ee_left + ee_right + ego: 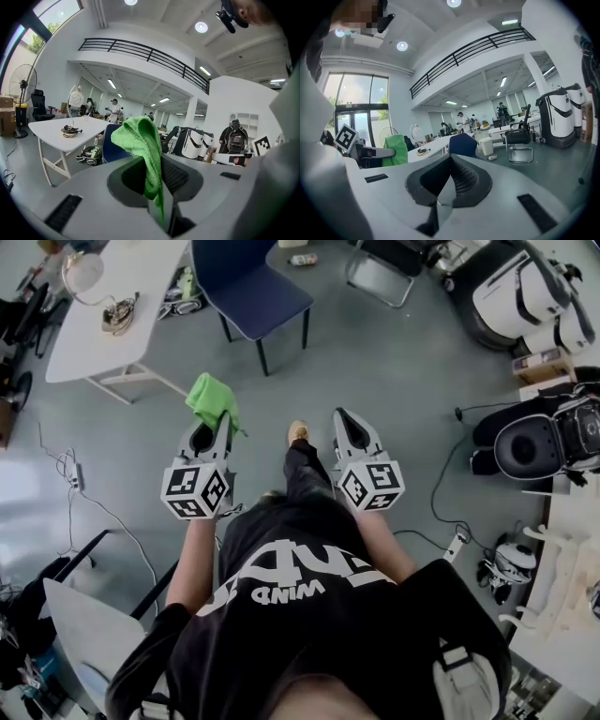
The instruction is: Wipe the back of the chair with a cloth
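Centre: grey floor [394,371] is left open up to the blue chair [258,296].
Upper left: passage is narrowed by the white table [112,306].
Right edge: room is taken by machines [530,296] and a cable [434,502].

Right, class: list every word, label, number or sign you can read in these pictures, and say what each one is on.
"WIND": small white print on the black T-shirt, seen upside down in the head view.
Bigger white letters beside it on the shirt: creased and partly hidden, not readable.
Left cube and right cube: black-and-white square patterns only, no words.
Anything else in the room: too small or blurred to read.
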A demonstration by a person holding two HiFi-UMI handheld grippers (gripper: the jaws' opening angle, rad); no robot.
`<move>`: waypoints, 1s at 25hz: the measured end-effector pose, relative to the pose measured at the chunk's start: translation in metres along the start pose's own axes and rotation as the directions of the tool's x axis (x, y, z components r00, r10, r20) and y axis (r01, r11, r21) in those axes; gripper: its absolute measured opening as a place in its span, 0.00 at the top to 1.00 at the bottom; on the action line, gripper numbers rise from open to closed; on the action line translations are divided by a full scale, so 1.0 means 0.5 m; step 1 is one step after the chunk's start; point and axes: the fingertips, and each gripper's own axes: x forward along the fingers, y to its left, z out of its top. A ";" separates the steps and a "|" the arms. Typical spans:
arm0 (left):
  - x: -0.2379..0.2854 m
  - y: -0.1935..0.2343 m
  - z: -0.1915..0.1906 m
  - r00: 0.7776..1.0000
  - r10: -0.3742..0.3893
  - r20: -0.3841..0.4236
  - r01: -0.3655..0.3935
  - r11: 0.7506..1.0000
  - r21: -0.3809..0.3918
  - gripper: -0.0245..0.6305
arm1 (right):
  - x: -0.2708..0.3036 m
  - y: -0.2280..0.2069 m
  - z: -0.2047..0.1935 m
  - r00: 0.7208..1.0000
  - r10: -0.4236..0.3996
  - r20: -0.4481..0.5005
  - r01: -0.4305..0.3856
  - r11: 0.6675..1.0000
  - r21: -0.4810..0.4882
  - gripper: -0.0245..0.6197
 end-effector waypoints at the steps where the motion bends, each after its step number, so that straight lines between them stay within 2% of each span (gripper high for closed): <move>1: 0.011 0.002 0.002 1.000 0.000 0.001 0.000 1.000 0.001 0.85 | 0.011 -0.007 0.002 1.000 0.001 0.002 -0.001 1.000 0.003 0.97; 10: 0.142 0.050 0.032 1.000 0.005 -0.017 -0.005 1.000 -0.009 0.85 | 0.158 -0.057 0.030 0.999 0.034 -0.006 -0.034 0.999 0.039 0.97; 16: 0.259 0.077 0.103 1.000 0.004 -0.010 -0.004 1.000 -0.005 0.85 | 0.277 -0.119 0.088 0.999 0.047 -0.012 -0.046 0.998 0.035 0.97; 25: 0.435 0.132 0.202 0.997 0.070 0.026 -0.070 0.997 -0.018 0.85 | 0.451 -0.214 0.179 0.994 0.104 -0.029 -0.104 0.994 0.012 0.97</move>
